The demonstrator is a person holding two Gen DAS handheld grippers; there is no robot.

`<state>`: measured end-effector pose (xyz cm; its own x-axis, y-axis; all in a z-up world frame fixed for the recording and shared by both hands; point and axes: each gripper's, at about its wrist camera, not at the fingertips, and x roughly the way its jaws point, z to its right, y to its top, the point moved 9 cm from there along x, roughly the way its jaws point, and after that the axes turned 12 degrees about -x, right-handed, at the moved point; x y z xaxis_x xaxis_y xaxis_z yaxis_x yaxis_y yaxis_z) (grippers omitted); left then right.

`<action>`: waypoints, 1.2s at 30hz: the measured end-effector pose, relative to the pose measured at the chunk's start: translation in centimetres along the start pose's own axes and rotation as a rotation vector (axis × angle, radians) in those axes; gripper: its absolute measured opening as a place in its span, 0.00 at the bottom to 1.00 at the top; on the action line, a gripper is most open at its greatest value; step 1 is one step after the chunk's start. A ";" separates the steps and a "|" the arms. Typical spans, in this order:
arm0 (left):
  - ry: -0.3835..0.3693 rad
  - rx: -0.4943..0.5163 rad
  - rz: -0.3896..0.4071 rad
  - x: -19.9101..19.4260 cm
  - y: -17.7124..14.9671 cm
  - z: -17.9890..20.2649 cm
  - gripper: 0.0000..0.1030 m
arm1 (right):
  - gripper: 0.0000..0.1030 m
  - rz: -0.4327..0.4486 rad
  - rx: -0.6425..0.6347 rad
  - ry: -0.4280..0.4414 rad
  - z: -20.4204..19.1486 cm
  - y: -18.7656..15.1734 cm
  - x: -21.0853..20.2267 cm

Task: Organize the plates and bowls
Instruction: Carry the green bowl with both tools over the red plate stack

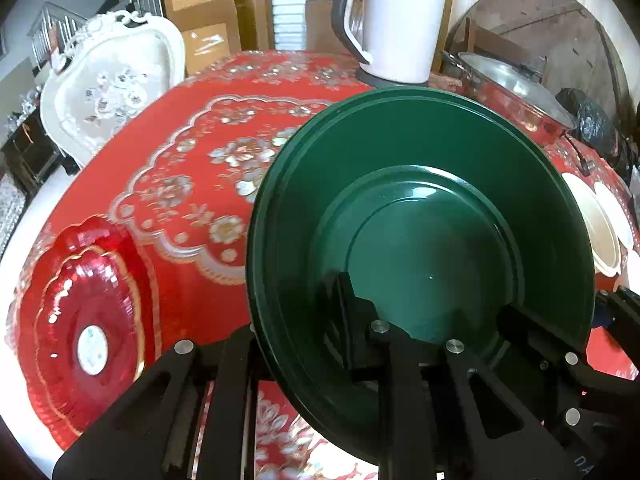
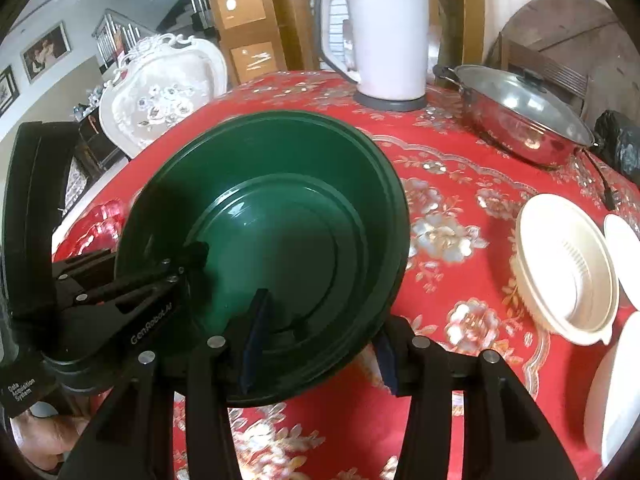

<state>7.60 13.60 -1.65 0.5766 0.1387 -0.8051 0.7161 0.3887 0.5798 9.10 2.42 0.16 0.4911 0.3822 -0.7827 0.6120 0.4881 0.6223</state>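
Observation:
A dark green bowl [image 1: 420, 208] is held tilted above the red floral tablecloth [image 1: 192, 184]. My left gripper [image 1: 304, 344] is shut on its near-left rim, one finger inside the bowl and one outside. In the right wrist view the same green bowl [image 2: 280, 220] fills the centre; my right gripper [image 2: 320, 348] straddles its near rim, one finger inside and one outside, close to the wall. The left gripper [image 2: 188, 264] shows there clamped on the bowl's left rim. A red glass plate [image 1: 80, 320] lies at the left. White bowls [image 2: 568, 272] sit at the right.
A white electric kettle [image 2: 384, 36] stands at the back of the table. A steel pan with a glass lid [image 2: 524, 116] sits at the back right, a black bag [image 2: 620, 148] beyond it. A white ornate chair [image 1: 112, 84] stands behind the table's left edge.

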 end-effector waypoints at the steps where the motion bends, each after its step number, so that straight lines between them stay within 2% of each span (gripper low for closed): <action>1: 0.000 -0.007 0.005 -0.4 -0.2 -0.4 0.16 | 0.48 0.003 -0.006 0.004 -0.3 -0.1 -0.3; 11: 0.019 -0.059 0.067 -3.6 -0.4 -4.7 0.16 | 0.48 0.037 -0.071 0.034 -4.4 0.8 -1.7; 18: 0.047 -0.121 0.099 -5.4 0.1 -9.1 0.16 | 0.48 0.055 -0.141 0.065 -8.1 2.5 -1.8; 36: 0.146 -0.271 0.159 -8.2 0.7 -19.0 0.16 | 0.48 0.077 -0.284 0.179 -17.0 6.3 0.2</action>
<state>-4.07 30.02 3.01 0.5961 0.3381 -0.7282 0.4800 0.5770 0.6608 2.51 18.94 3.80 0.3974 0.5459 -0.7376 0.3678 0.6417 0.6730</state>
